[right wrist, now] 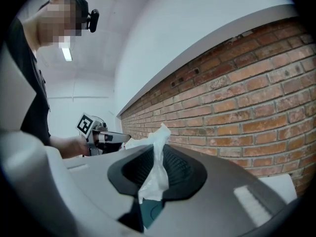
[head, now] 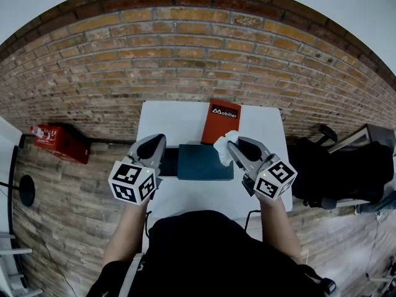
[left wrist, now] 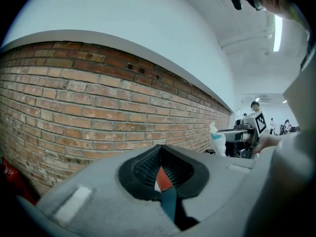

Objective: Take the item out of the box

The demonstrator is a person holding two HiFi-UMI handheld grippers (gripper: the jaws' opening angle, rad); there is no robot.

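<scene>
A dark teal box (head: 205, 161) lies in the middle of the white table (head: 179, 119). My right gripper (head: 229, 145) hovers over the box's right end, shut on a crumpled white plastic wrap (head: 224, 147). In the right gripper view the wrap (right wrist: 155, 174) is pinched between the pads of the right gripper (right wrist: 157, 152) and sticks up above them. My left gripper (head: 159, 142) is at the box's left end with its jaws together and nothing between them. In the left gripper view only a thin slit shows between the jaws of the left gripper (left wrist: 159, 161).
An orange-red box lid (head: 223, 121) lies behind the teal box, and a black flat piece (head: 168, 161) lies at the box's left side. A brick floor surrounds the table. A red crate (head: 60, 142) stands on the left and a black chair (head: 346, 166) on the right.
</scene>
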